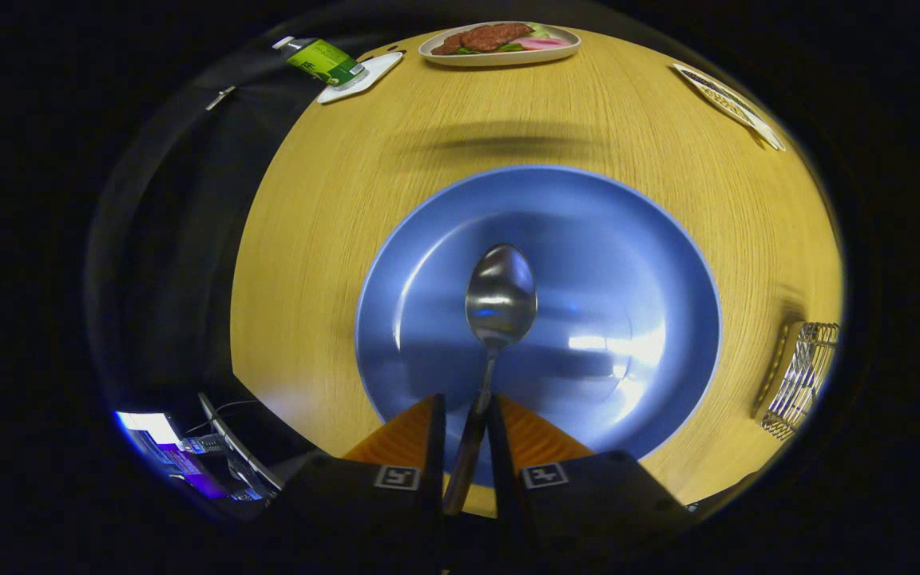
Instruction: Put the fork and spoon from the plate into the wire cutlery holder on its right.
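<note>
Nearest, the hand-held gripper (464, 415) is closed tight on the spoon (498, 299) handle, its bowl pointing to 12 o'clock over the blue plate (428, 263). Beyond, on the bench (332, 200), the wire cutlery holder (803, 375) sits at 3 o'clock.

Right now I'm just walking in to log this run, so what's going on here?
A handheld tool is shut on the handle of a spoon, whose bowl sits out ahead of the fingers above a blue plate on the wooden table. The wire cutlery holder stands to the plate's right, with no cutlery visible in it.
</note>
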`<state>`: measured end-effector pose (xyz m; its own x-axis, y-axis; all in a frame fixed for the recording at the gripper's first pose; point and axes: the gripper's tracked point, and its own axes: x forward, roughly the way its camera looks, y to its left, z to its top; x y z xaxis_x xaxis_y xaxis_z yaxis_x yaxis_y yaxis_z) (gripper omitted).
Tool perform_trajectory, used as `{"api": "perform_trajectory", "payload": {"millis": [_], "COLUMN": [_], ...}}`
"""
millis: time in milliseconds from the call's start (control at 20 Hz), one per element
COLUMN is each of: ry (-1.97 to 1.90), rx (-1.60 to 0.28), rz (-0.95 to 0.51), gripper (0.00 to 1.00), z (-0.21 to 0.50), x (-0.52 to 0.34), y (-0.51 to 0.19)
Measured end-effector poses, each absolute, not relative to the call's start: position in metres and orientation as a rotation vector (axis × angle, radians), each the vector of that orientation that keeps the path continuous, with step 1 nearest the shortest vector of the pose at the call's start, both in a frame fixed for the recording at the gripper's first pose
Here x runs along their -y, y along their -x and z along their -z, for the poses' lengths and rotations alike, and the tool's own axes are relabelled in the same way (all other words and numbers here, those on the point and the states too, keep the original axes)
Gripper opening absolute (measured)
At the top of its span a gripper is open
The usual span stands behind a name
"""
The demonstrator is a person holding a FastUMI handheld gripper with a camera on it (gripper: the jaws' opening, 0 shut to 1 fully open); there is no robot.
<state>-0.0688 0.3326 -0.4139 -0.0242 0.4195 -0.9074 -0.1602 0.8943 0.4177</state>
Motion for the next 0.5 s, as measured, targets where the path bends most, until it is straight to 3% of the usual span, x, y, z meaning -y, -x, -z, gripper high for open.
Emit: {"api": "perform_trajectory", "payload": {"millis": [100,500], "ry": [-0.21,-0.394], "rx": [-1.525,-1.476], "rz": [-0.465,-0.532], "gripper": [0.11,0.1], "z": [0.409,0.354], "x": [-0.326,-0.29], "y": [0.067,0.05]}}
